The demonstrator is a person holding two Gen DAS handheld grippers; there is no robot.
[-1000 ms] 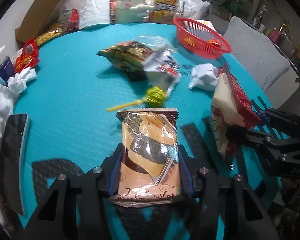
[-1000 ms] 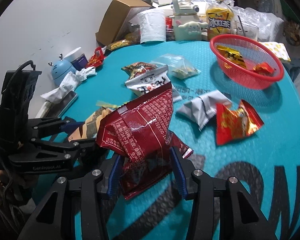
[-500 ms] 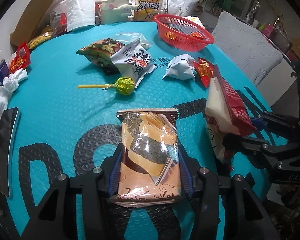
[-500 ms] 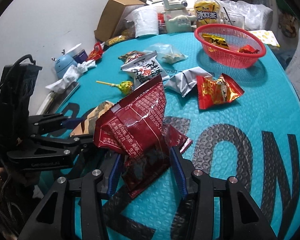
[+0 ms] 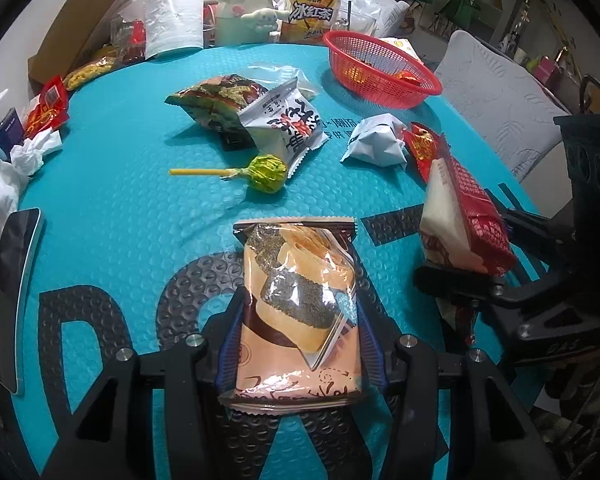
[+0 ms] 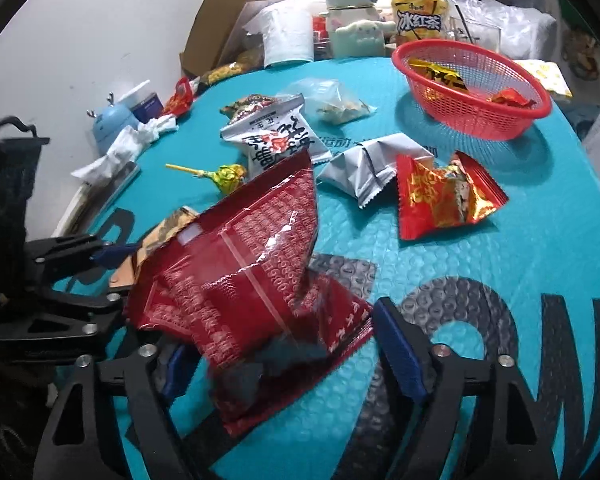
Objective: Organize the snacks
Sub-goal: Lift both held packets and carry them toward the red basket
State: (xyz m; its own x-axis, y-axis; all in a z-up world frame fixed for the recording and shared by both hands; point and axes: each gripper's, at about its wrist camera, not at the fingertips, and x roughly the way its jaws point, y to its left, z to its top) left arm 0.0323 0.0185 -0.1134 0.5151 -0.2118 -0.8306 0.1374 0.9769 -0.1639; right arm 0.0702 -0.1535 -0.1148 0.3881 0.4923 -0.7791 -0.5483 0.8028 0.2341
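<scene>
My left gripper (image 5: 298, 336) is shut on an orange-brown seaweed snack pack (image 5: 298, 300), held over the near part of the teal mat. My right gripper (image 6: 284, 356) has its jaws spread wide, and a dark red snack bag (image 6: 252, 276) lies loosely between them, slumped toward the left finger. The red bag also shows in the left wrist view (image 5: 466, 220), to the right. A red mesh basket (image 6: 496, 116) with a few snacks stands at the far right of the mat (image 6: 540, 240); it shows in the left wrist view too (image 5: 384, 88).
Loose on the mat: a grey-white pack (image 6: 276, 140), a green lollipop (image 6: 228, 176), a silver pack (image 6: 368, 172), a red-gold pack (image 6: 440, 196), a clear bag (image 6: 332, 104). A bottle (image 6: 420, 12), paper roll (image 6: 288, 36) and box (image 6: 224, 16) crowd the back. A phone (image 5: 8, 280) lies left.
My right gripper's jaws have opened wide, letting go of the red bag, which has slumped down. Both grippers moved back toward the mat's near edge, then slightly forward. The left still holds its pack.
</scene>
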